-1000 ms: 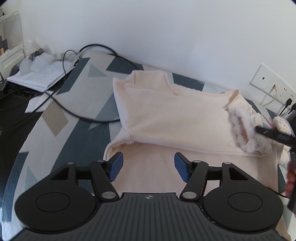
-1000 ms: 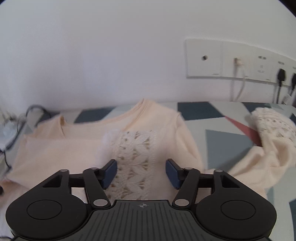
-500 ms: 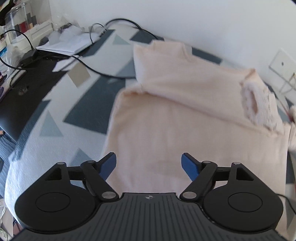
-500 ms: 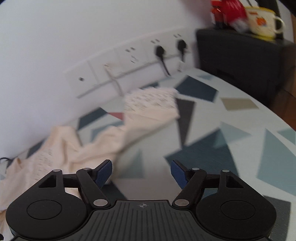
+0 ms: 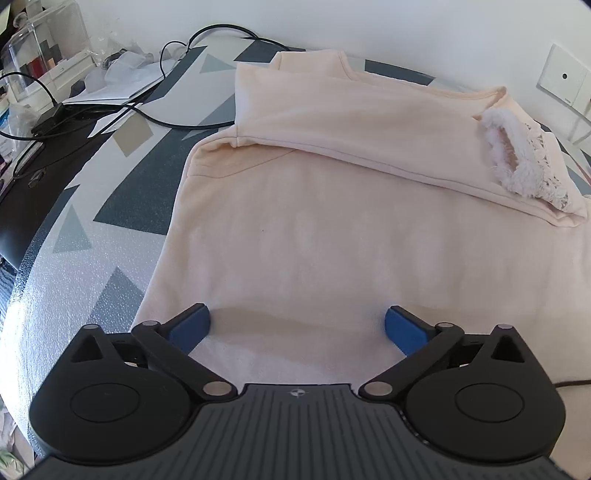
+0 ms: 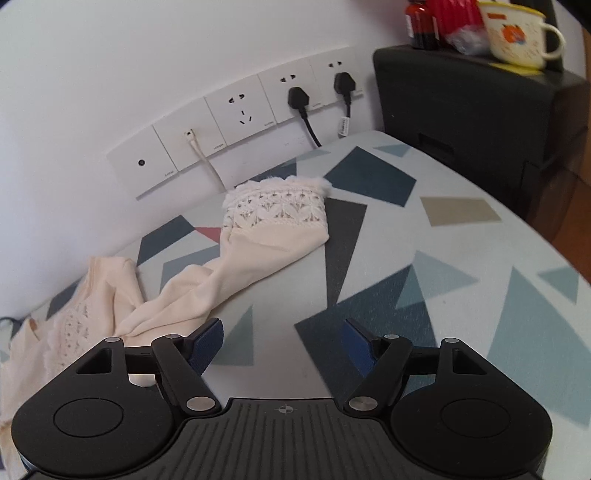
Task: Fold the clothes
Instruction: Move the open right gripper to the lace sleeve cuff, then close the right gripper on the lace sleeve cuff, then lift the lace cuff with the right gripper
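A pale peach sweater (image 5: 332, 221) lies on the patterned table cover, one sleeve folded across its upper body, its fuzzy lace cuff (image 5: 517, 162) at the right. My left gripper (image 5: 297, 325) hovers over the sweater's lower hem, jaws opening wide, nothing pinched between the blue pads. In the right wrist view the other sleeve (image 6: 207, 288) stretches out to the right, ending in a lace cuff (image 6: 277, 210) near the wall. My right gripper (image 6: 282, 343) stands open above bare table cover, just right of that sleeve, holding nothing.
Wall sockets (image 6: 236, 118) with black plugs sit behind the table. A black box (image 6: 476, 118) bearing a mug (image 6: 517, 33) stands at the right. Papers (image 5: 114, 85) and black cables (image 5: 173, 122) lie at the table's far left. Geometric table cover (image 6: 443, 277) spreads to the right.
My left gripper pulled back toward the sweater's hem and its jaws spread wider. My right gripper swung from over the lace front to the right, past the outstretched sleeve, and opened a little.
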Demonstrator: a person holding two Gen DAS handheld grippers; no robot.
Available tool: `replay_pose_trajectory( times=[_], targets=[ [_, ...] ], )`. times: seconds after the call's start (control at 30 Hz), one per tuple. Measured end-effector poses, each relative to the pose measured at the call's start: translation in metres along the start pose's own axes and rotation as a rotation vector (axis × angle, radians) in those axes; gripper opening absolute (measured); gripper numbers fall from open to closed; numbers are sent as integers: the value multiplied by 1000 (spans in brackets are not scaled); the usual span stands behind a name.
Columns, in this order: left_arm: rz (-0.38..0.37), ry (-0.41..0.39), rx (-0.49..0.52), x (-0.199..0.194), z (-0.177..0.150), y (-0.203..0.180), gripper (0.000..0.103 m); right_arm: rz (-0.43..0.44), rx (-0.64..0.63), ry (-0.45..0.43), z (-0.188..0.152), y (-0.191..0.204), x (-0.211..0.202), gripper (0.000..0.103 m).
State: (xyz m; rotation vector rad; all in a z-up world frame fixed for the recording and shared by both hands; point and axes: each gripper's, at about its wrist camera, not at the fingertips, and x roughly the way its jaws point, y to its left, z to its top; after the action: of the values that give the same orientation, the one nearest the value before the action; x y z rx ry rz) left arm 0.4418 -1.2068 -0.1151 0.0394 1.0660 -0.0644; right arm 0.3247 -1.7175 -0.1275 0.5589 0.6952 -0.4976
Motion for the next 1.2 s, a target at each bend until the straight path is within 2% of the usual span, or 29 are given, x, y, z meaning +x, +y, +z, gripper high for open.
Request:
replay_pose_trajectory(
  times=[0.13, 0.3, 0.5, 0.6, 0.67, 0.7, 0.73, 0.77, 0.8, 0.83, 0.9, 1.03, 1.17, 1.2],
  targets=[
    [3, 26, 0, 1, 4, -1, 103, -23, -36, -37, 28, 0, 20, 68],
    [6, 22, 4, 1, 3, -2, 103, -23, -152, -81, 69, 31, 70, 71],
    [1, 25, 16, 1, 3, -2, 103, -121, -204, 15, 85, 61, 145, 77],
    [1, 25, 16, 1, 3, -2, 103, -168, -239, 79, 80, 66, 171, 82],
    [1, 27, 16, 2, 3, -2, 103, -185, -299, 68, 74, 69, 175, 80],
    [1, 28, 16, 2, 4, -2, 103, -187, -311, 60, 73, 68, 173, 71],
    [1, 28, 15, 2, 4, -2, 103, -190, -296, 40, 75, 64, 169, 52],
    [0, 28, 15, 2, 4, -2, 103, -173, -271, 28, 79, 57, 164, 44],
    [1, 26, 15, 2, 3, -2, 103, -139, -238, 18, 84, 49, 159, 27],
    [1, 24, 15, 2, 3, -2, 103, -126, -211, 7, 89, 41, 153, 16],
    [0, 21, 14, 2, 3, -2, 103, -113, -172, -56, 104, 26, 134, 14],
    [0, 24, 9, 2, 4, -1, 103, -11, -83, -285, 143, -4, 69, 12],
    [3, 20, 4, 1, 3, -1, 103, 119, 28, -521, 163, -32, -7, 12],
    [3, 19, 4, 1, 3, -1, 103, 128, 43, -561, 164, -37, -22, 12]
  ],
)
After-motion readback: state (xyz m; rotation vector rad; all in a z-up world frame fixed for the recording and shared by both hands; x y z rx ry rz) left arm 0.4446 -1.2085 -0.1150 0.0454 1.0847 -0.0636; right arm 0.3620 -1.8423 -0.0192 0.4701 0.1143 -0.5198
